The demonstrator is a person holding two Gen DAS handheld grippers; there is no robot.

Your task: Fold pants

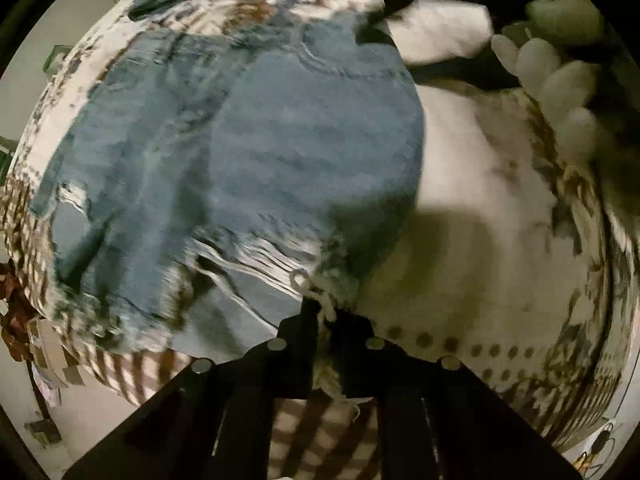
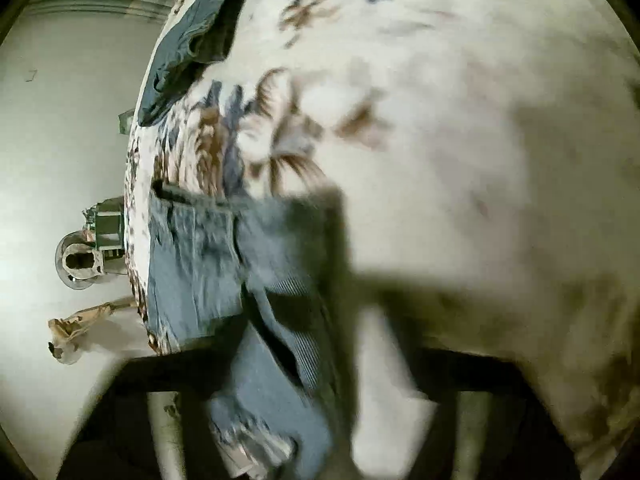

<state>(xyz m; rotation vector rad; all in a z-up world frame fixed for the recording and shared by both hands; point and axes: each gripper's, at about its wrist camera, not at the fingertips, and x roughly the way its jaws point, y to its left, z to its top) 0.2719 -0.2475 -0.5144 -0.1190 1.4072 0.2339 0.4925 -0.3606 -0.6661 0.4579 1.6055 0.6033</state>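
Mid-fold: jeans [image 1: 240, 160] spread center-left of frame on bed [image 1: 460, 208], left gripper [image 1: 326, 316] clenched on frayed hem, right gripper [image 2: 280, 412] grasping denim too, lower center; folds remain.

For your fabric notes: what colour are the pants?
Faded blue denim pants with frayed whitish hems, clearest in the left wrist view.

Floral bedspread [image 2: 460, 100] covers bed; pale floor [image 2: 60, 140] beside; dim light.

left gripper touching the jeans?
Touching. Left wrist view: left gripper has its fingers closed on the frayed hem of the jeans.
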